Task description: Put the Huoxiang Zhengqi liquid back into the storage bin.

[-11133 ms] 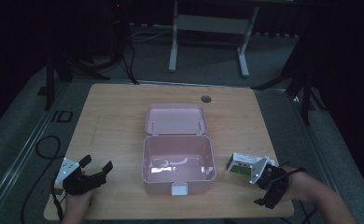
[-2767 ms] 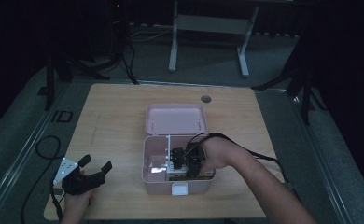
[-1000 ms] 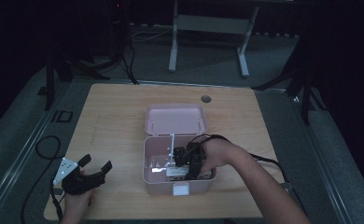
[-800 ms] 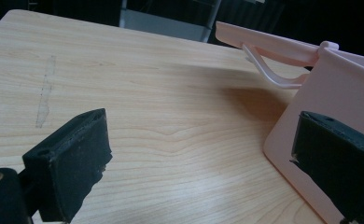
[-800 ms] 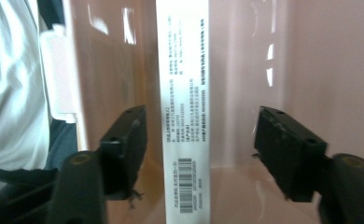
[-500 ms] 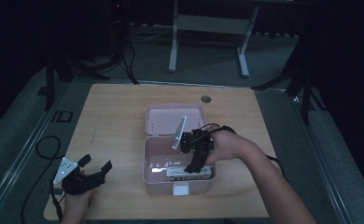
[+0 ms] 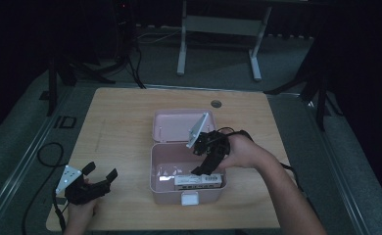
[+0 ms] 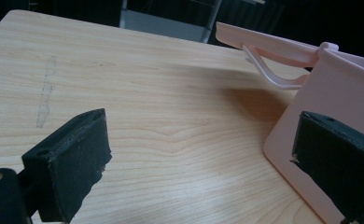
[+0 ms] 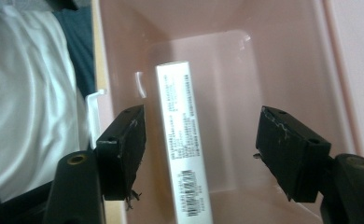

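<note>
A pink box stands open at the table's middle, its lid laid flat behind it. A long white carton with printed text lies inside along the front wall; in the right gripper view the carton rests on the box floor. My right gripper hovers over the box, open, jaws wide apart above the carton and not touching it. My left gripper rests open on the table at the front left, well apart from the box. The left gripper view shows the box wall.
A person's white garment shows past the box's front edge. A round grommet sits near the table's far edge. Cables trail off the table's left side. A metal stand is on the floor beyond.
The right gripper carried the carton from the table's right into the box, let it go, and has lifted back toward the lid. The left gripper has stayed still.
</note>
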